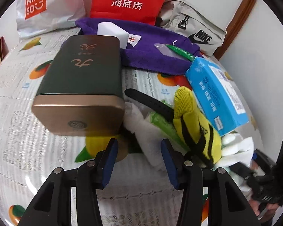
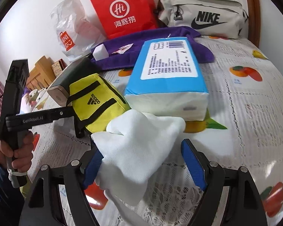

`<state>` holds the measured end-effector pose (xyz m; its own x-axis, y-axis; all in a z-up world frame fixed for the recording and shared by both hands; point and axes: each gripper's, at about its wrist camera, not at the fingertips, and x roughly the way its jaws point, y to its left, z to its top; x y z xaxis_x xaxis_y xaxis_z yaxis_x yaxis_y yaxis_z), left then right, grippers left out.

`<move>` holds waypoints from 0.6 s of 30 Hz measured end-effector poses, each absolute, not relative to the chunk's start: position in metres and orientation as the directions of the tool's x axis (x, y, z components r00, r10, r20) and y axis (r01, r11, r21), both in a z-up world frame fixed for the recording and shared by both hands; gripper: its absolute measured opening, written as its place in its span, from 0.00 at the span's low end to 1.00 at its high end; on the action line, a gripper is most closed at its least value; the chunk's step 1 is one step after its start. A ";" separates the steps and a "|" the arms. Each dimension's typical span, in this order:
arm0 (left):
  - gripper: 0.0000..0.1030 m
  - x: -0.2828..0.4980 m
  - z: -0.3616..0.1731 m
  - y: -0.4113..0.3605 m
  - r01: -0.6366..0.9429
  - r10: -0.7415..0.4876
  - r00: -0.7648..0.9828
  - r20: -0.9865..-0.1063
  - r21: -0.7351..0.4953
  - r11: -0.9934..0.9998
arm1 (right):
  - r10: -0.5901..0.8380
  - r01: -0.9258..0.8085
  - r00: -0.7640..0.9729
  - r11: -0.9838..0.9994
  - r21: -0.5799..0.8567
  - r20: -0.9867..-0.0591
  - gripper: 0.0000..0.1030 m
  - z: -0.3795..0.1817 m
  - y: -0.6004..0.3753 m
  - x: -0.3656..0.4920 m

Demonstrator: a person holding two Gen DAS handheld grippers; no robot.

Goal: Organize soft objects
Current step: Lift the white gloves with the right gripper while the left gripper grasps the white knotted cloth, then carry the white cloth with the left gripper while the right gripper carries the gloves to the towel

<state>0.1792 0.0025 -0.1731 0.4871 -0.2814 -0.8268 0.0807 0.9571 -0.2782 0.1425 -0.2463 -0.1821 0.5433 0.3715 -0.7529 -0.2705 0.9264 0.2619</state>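
Note:
A white cloth (image 2: pixel 139 150) lies crumpled between the jaws of my right gripper (image 2: pixel 141 165), which is open; the cloth touches the left finger. It also shows in the left wrist view (image 1: pixel 147 131). A yellow Adidas pouch (image 2: pixel 96 103) lies just behind it, next to a blue tissue pack (image 2: pixel 168 71). My left gripper (image 1: pixel 139 150) is open and empty, with the pouch (image 1: pixel 194 124) to its right and a dark green tin (image 1: pixel 84 79) ahead on the left. A purple towel (image 1: pixel 152 52) lies further back.
A red paper bag (image 2: pixel 124 9), a Miniso plastic bag (image 2: pixel 73 28) and a grey Nike bag (image 2: pixel 203 15) stand along the wall. A white sponge block (image 1: pixel 113 32) and a green pen (image 1: pixel 181 50) lie on the towel. A black strap (image 1: pixel 149 101) lies on the fruit-print tablecloth (image 2: pixel 245 113).

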 end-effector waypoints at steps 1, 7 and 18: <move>0.31 0.180 -0.174 0.001 0.087 -0.287 0.488 -0.824 -0.281 0.956 | 0.370 -0.277 0.546 0.926 0.255 -0.752 0.66 -0.182 -0.245 0.142; 0.11 0.180 -0.175 0.001 0.085 -0.259 0.502 -0.825 -0.251 0.964 | 0.307 -0.305 0.561 0.940 0.153 -0.769 0.22 -0.184 -0.235 0.138; 0.07 0.146 -0.164 0.012 0.096 -0.269 0.515 -0.814 -0.257 0.962 | 0.285 -0.265 0.564 0.951 0.156 -0.775 0.10 -0.180 -0.252 0.114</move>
